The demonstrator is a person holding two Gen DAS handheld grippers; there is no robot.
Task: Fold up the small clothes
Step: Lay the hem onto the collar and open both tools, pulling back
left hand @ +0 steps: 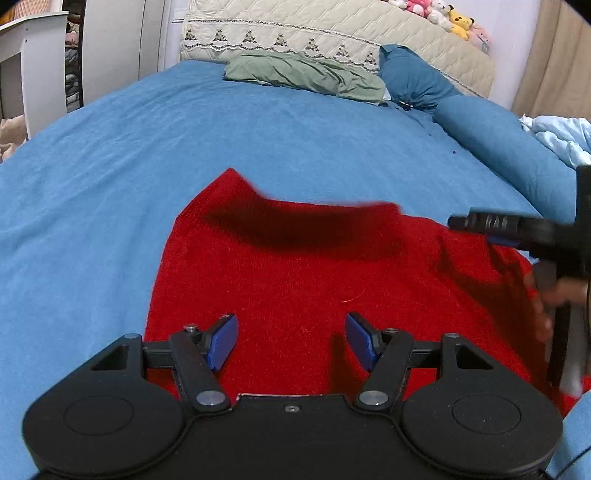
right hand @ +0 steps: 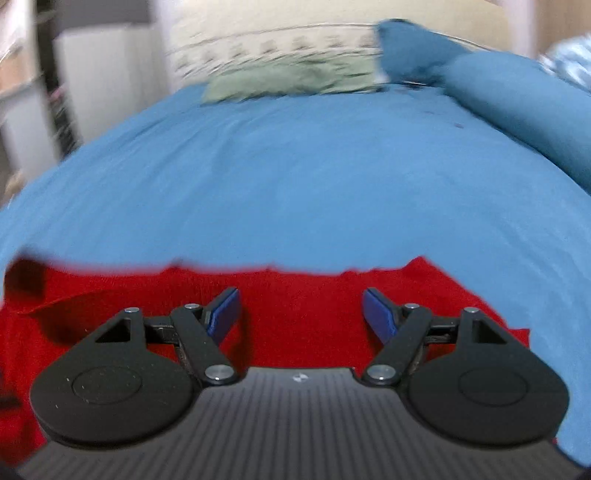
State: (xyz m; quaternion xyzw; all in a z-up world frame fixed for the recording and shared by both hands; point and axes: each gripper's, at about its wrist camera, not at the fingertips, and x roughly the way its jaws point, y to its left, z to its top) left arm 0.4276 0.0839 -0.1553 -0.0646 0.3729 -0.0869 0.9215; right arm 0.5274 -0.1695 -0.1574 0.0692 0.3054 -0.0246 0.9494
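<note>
A red knitted garment lies spread on the blue bedsheet. Its far edge is folded over and casts a dark shadow. My left gripper is open and empty, hovering over the garment's near part. The right gripper shows in the left wrist view at the garment's right edge, seen side-on. In the right wrist view my right gripper is open and empty above the red garment, whose far edge runs just beyond the blue pads. That view is blurred by motion.
A green pillow and a blue bolster lie at the head of the bed. A quilted headboard carries plush toys. White furniture stands at the left. A light blue blanket is at right.
</note>
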